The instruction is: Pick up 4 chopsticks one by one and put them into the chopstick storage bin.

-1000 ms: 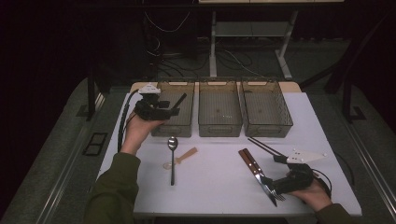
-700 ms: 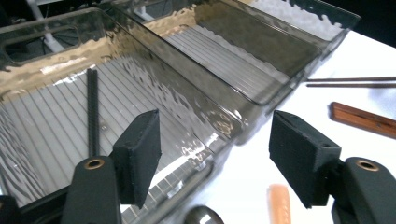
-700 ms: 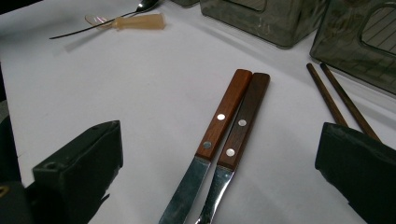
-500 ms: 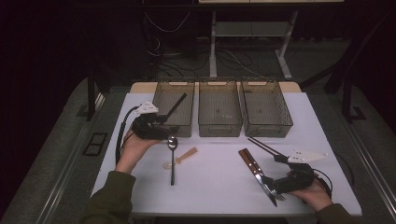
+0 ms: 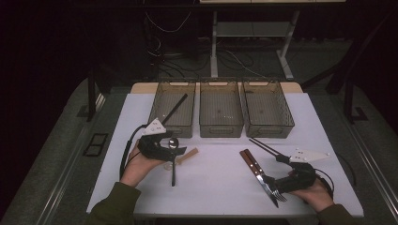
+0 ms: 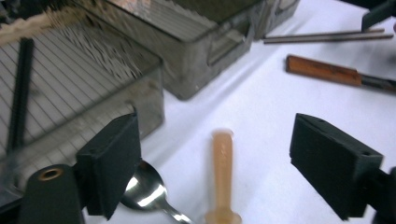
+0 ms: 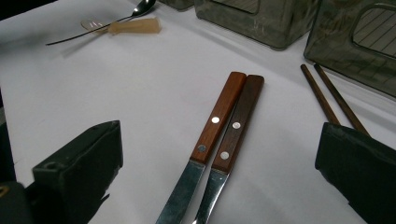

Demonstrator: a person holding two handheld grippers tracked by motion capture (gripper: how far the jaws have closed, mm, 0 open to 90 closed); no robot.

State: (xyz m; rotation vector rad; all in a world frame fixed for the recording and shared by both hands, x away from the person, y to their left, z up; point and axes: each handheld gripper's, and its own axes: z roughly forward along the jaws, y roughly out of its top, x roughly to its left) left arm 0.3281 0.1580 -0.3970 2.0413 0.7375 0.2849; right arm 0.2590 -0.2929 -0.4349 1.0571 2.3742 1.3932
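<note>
My left gripper (image 5: 174, 149) (image 6: 219, 135) hovers low over a metal spoon (image 5: 172, 171) (image 6: 147, 191) and a tan-handled utensil (image 5: 187, 154) (image 6: 222, 163) on the white table. Its jaws have just been opening and stand wide, with the tan handle lying on the table between them, untouched. My right gripper (image 5: 274, 185) (image 7: 224, 140) rests open at the front right, its jaws either side of two wooden-handled pieces of cutlery (image 5: 252, 161) (image 7: 224, 121) that lie side by side. A black stick (image 5: 176, 107) (image 6: 17, 93) leans in the left bin (image 5: 172, 83).
Three clear bins line the back of the table: left, middle (image 5: 220, 129) and right (image 5: 270, 131). A pair of dark chopsticks (image 5: 265, 146) (image 7: 327, 98) lies in front of the right bin. The table edge runs close behind both hands.
My left gripper has come back from the left bin and down to the spoon, leaving the black stick in the bin. The right gripper has stayed put.
</note>
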